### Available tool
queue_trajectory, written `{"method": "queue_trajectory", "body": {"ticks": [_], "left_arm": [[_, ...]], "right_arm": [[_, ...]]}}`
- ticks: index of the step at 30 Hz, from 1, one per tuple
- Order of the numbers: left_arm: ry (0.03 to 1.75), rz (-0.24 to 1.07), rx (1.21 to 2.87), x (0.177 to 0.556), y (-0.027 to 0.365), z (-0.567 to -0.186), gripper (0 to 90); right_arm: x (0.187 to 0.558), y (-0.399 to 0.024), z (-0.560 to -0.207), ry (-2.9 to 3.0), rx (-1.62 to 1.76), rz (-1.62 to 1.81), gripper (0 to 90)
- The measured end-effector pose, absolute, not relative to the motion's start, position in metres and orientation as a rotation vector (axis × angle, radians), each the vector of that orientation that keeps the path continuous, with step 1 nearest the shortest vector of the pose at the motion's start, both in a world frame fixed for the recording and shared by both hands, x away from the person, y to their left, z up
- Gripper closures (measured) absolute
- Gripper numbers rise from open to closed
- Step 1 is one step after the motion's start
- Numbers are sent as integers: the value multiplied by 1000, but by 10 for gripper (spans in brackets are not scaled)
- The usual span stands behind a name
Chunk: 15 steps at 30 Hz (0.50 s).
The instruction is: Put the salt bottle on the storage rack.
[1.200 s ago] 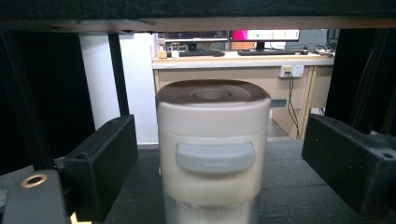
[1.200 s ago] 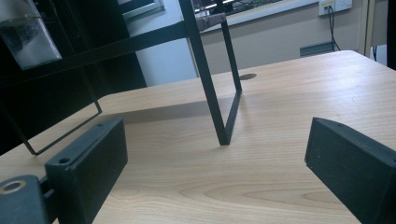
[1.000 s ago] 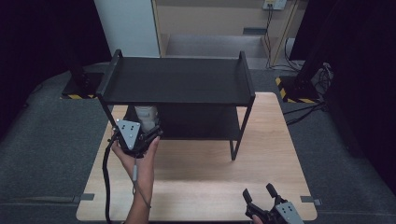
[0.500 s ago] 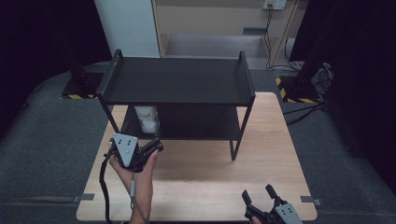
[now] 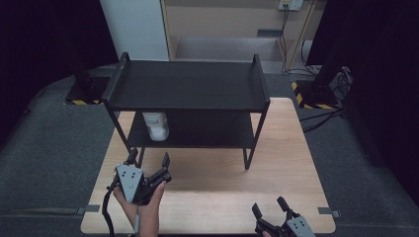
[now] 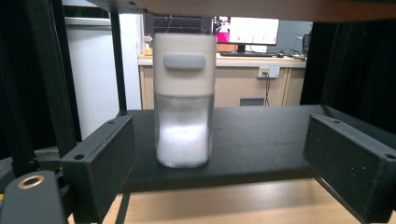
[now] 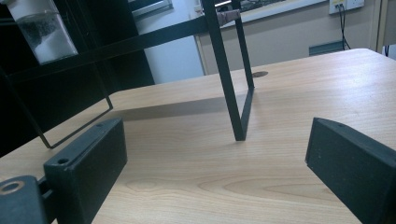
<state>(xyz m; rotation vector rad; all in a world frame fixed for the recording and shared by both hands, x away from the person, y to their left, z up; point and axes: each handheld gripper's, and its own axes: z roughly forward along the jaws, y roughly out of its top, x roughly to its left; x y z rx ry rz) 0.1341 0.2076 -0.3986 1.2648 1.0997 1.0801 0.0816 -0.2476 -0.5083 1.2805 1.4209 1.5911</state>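
On the black rack's lower shelf (image 5: 197, 129) stood our white-capped translucent container (image 6: 184, 99); left gripper (image 5: 147, 161), wide open and empty, should retreat straight.

Right claw (image 5: 271, 208) half cut off

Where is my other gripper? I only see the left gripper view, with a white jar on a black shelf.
Observer: Your right gripper sits at the near right edge of the wooden table, jaws open, nothing between them.
Operator: Is the jar near the middle of the shelf?
Observer: No. From the high view, the jar stands at the left end of the lower shelf, under the top shelf.
Operator: Is my left gripper touching the jar?
Observer: No. The left gripper is out over the table in front of the rack, apart from the jar, jaws open.
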Motion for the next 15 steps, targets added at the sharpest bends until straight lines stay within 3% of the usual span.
{"method": "queue_trajectory", "body": {"ticks": [15], "left_arm": [[1101, 1049, 1281, 103, 223, -427, 77]], "right_arm": [[73, -244, -507, 1429, 1281, 1566, 52]]}}
